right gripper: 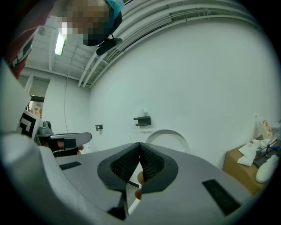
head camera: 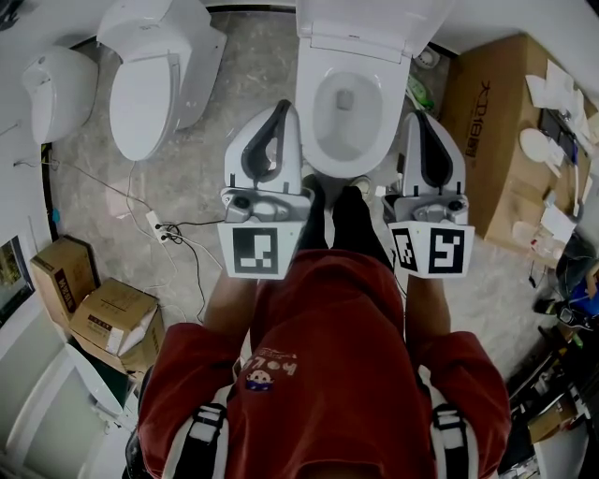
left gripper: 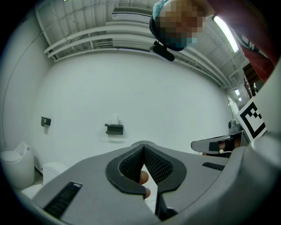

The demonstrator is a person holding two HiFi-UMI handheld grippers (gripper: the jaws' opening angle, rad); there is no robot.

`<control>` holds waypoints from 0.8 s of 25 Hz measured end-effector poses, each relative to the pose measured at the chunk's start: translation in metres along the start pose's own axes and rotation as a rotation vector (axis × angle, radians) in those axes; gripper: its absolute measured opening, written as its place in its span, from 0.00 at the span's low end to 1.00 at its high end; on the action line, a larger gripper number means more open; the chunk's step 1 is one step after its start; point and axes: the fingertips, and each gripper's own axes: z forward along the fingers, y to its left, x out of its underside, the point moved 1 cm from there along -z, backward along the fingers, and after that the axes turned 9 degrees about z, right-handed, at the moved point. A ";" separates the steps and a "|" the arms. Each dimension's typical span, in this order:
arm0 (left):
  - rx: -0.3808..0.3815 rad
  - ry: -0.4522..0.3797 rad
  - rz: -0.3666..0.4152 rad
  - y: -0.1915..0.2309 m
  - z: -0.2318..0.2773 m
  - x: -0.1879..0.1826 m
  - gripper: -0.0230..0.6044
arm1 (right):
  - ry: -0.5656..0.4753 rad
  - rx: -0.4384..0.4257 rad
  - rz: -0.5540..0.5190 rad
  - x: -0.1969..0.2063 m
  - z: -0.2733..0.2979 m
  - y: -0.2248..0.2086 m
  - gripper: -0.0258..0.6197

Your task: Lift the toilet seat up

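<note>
You are holding the left claw [head camera: 282, 107] and right claw [head camera: 417, 116] closed and empty, flanking the toilet seat [head camera: 318, 108], which is lying flat on the bowl below the raised lid [head camera: 360, 26].

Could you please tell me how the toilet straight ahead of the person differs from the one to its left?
The toilet ahead has its lid raised and its bowl exposed; the left toilet has its lid down, covering the bowl. The toilet ahead sits centred in the head view; the left toilet stands off to the side. Both are white.
</note>
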 end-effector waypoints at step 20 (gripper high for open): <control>0.018 0.084 -0.024 -0.011 0.003 0.060 0.05 | 0.098 -0.011 0.032 0.058 0.007 -0.009 0.06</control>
